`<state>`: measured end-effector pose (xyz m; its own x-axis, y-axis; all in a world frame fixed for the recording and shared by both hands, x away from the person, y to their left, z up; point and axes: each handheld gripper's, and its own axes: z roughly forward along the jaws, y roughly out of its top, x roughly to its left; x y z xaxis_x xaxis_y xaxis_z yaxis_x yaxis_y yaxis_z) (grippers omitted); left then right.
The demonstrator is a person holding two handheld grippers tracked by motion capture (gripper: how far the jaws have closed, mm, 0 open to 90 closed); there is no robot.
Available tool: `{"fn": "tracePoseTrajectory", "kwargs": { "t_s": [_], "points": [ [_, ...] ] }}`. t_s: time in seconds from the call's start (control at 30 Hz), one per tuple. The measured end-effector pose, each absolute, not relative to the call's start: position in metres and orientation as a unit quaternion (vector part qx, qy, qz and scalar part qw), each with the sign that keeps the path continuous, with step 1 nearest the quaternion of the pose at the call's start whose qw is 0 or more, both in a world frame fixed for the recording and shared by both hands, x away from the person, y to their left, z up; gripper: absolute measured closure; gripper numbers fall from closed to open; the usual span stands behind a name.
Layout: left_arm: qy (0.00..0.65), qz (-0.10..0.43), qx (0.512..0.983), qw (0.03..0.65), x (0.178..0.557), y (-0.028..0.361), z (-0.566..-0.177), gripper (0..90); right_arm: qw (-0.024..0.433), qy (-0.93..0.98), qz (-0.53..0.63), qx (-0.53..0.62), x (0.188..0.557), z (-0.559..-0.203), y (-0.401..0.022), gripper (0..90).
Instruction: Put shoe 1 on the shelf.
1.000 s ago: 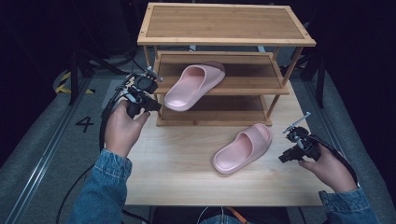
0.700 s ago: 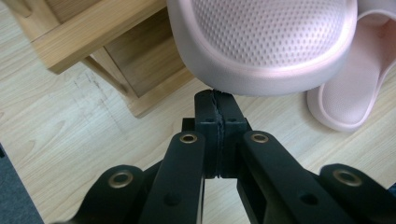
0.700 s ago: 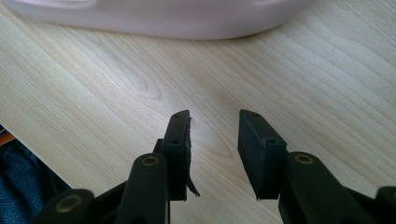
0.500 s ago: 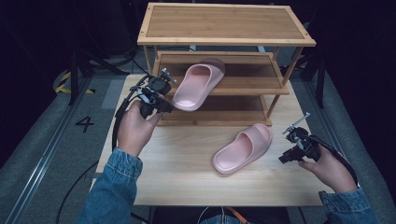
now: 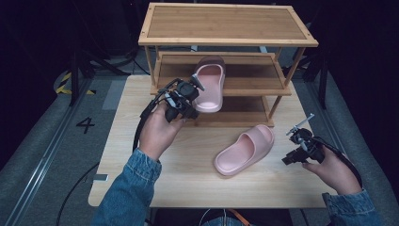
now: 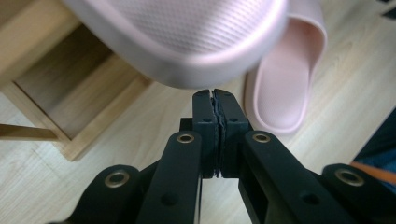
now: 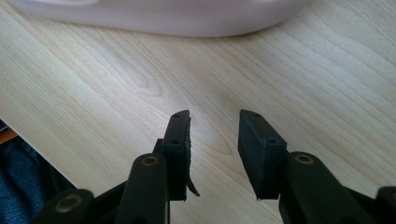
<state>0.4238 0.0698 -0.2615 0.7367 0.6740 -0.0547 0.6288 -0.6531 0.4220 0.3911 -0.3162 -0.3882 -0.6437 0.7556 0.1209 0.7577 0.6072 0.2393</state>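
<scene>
Pink foam slipper (image 5: 209, 87) is lying on the middle shelf of a bamboo shoe rack (image 5: 226, 23), its heel end overhanging the shelf's front edge toward the person. Left gripper (image 5: 197, 84) is hovering at that overhanging end, its jaws pressed fully together with nothing between them; in the left gripper view the closed tips are sitting just under the slipper's rounded sole edge (image 6: 187, 42), and whether they are touching it cannot be told. Second pink slipper (image 5: 244, 149) is resting sole-down on the pale wooden tabletop (image 5: 141, 179), in front of the rack's right leg, lying at a slant. Right gripper (image 5: 301, 127) is hanging just beside this slipper, to its right, apart from it. Its jaws are standing partly apart and holding nothing: in the right gripper view the gap between them (image 7: 215, 135) is showing bare wood, with the slipper's edge (image 7: 163, 18) running across the top, farther off. Denim sleeves (image 5: 127, 193) are covering both forearms. Rack is occupying the far half of the tabletop, its top shelf bare.
</scene>
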Motion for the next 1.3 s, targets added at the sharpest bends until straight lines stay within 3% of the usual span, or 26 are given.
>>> {"fn": "tracePoseTrajectory", "kwargs": {
  "t_s": [0.27,1.1,1.23,1.3],
  "points": [
    [0.323,0.039,0.925,0.195,0.407,0.048,-0.247,88.8,0.005,-0.898,-0.134,-0.419,0.39,-0.388,-0.314,64.7],
    [0.334,0.046,0.923,0.184,0.495,0.013,-0.253,88.6,0.006,-0.893,-0.135,-0.43,0.384,-0.391,-0.324,65.0],
    [0.344,0.026,0.916,0.203,0.504,0.017,-0.254,86.1,0.009,-0.893,-0.133,-0.431,0.384,-0.393,-0.323,65.1],
    [0.335,0.025,0.92,0.205,0.501,0.018,-0.253,78.1,0.008,-0.893,-0.134,-0.429,0.384,-0.393,-0.322,65.1]
  ]
}}
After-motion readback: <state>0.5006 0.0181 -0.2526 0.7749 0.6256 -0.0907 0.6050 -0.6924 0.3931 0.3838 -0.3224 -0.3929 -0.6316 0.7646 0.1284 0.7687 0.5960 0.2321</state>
